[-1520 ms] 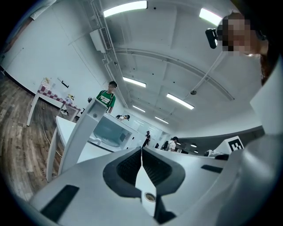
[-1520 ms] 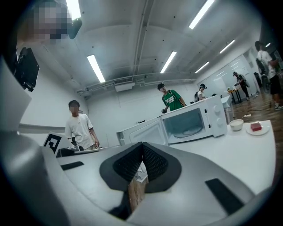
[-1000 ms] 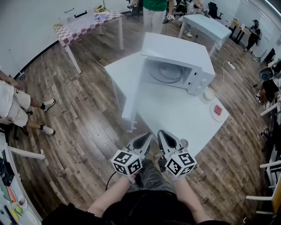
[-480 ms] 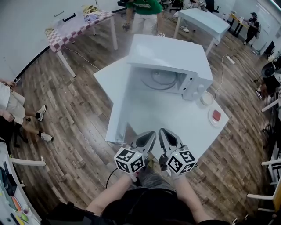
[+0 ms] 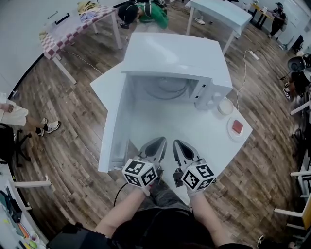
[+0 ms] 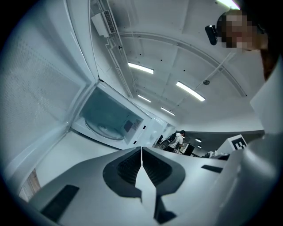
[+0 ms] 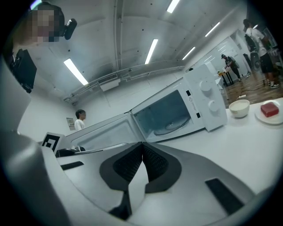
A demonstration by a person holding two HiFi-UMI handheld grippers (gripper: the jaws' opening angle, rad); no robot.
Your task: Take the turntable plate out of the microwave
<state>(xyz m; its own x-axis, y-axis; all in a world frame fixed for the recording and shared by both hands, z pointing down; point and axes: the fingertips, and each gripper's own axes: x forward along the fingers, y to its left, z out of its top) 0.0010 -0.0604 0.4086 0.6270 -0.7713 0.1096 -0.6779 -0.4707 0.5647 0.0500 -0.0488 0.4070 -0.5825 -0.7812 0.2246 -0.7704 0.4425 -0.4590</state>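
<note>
A white microwave (image 5: 184,61) stands on the white table (image 5: 194,129) with its door (image 5: 114,121) swung wide to the left. Inside lies the clear glass turntable plate (image 5: 167,89), also seen in the left gripper view (image 6: 104,129) and the right gripper view (image 7: 177,126). Both grippers hover side by side over the table's near edge, pointing at the oven. My left gripper (image 5: 159,141) is shut with nothing in it (image 6: 141,149). My right gripper (image 5: 177,143) is shut and empty too (image 7: 142,144). Neither touches the microwave.
Right of the microwave sit a small white bowl (image 5: 225,106) and a plate with a red block (image 5: 237,127). The open door juts past the table's left edge. A person (image 5: 146,10) bends beyond the microwave; a checkered table (image 5: 73,26) stands far left.
Both grippers and the head have moved closer to the microwave, which looms larger and nearer. The jaws stayed shut. The person in green behind the table has bent down.
</note>
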